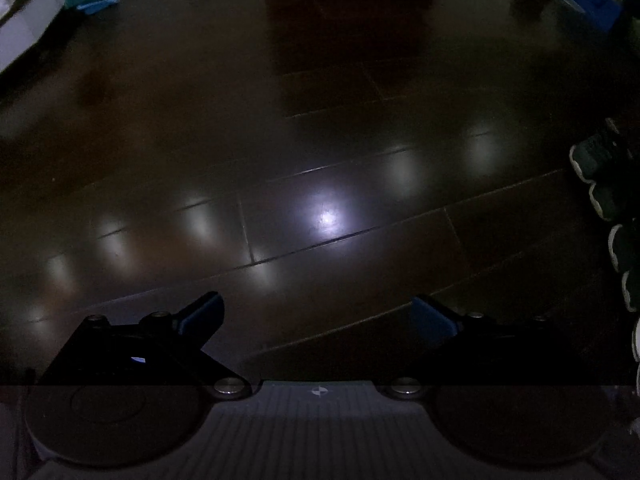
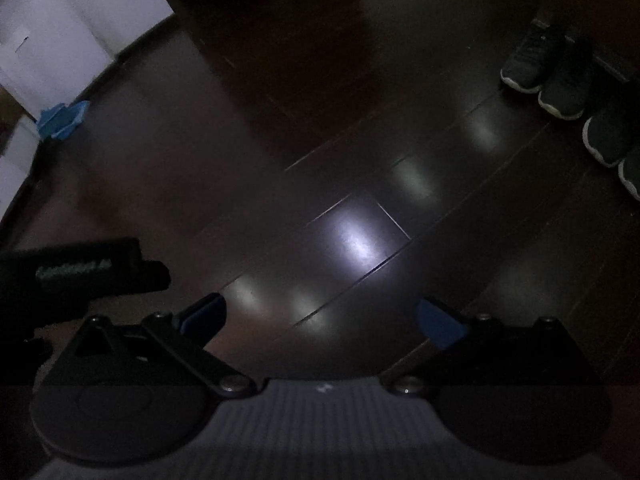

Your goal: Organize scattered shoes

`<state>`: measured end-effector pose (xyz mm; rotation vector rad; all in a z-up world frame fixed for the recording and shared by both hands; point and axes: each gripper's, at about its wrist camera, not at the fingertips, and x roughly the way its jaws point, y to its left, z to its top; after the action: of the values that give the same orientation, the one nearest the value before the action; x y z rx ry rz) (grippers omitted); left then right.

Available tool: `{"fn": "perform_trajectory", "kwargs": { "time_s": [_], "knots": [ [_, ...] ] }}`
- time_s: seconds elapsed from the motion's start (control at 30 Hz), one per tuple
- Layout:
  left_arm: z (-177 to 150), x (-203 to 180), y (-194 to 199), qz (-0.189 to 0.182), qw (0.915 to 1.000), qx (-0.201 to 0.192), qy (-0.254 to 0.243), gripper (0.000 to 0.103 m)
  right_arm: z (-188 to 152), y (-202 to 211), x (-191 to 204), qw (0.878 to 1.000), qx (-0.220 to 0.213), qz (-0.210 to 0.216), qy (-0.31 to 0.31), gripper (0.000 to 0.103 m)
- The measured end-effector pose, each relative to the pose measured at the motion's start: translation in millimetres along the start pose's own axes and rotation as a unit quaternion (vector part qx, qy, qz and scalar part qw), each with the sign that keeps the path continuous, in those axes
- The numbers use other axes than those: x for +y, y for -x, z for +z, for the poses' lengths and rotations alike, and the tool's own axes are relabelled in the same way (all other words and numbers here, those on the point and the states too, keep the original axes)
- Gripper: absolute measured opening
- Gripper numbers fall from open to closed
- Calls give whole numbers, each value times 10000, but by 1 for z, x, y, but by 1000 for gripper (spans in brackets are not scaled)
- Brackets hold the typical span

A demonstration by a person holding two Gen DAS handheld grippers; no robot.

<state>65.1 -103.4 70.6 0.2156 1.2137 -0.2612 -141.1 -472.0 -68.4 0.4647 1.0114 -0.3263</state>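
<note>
The scene is dim. A row of dark sneakers with pale soles point(image 2: 560, 76) stands side by side along the far right of the floor in the right wrist view. The same row of sneakers point(image 1: 604, 176) shows at the right edge of the left wrist view. My left gripper point(image 1: 318, 316) hangs open above bare floor, nothing between its blue-padded fingers. My right gripper point(image 2: 320, 316) is open too, over bare floor, well short of the shoes. The dark body of the left gripper point(image 2: 76, 272) shows at the left of the right wrist view.
Dark glossy floorboards point(image 1: 320, 184) carry bright lamp reflections. A white cabinet point(image 2: 76, 20) stands at the far left with a blue cloth-like object point(image 2: 64, 118) at its foot. A blue box point(image 1: 596, 0) and clutter sit at the far right corner.
</note>
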Motion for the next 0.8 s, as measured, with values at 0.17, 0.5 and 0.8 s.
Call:
{"fn": "perform_trajectory", "kwargs": {
  "time_s": [0.17,0.5,0.8],
  "knots": [
    [-4,23,6,84,9999,7,77,103,-6,-6,25,9992,-33,107,392,103],
    [0,42,8,155,9987,88,480,103,-12,-7,37,9973,-5,185,706,103],
    [22,56,5,60,9987,90,507,103,-14,-16,50,9970,39,164,751,103]
  ]
}}
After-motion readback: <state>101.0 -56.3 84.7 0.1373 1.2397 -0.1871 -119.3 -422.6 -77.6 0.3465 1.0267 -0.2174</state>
